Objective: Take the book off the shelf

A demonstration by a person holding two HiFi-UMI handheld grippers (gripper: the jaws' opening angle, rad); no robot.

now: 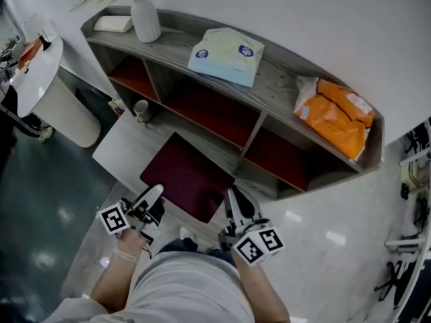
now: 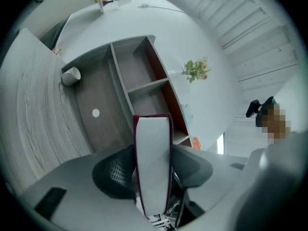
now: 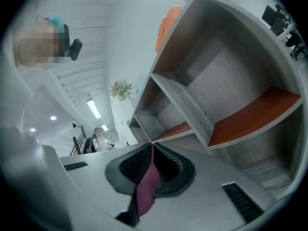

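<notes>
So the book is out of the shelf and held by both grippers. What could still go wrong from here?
1. The right gripper pinches only a thin maroon layer, apparently the cover alone; it could bend, or the book could fall open.
2. The left gripper clamps the full thickness but near one edge, so the book may pivot or slip if the right lets go.
3. The shelf is close; a swing could hit it.

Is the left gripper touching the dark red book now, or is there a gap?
Touching. The left gripper view shows it: the pads of the left gripper press against both covers of the book, with its white page edge between them.
</notes>
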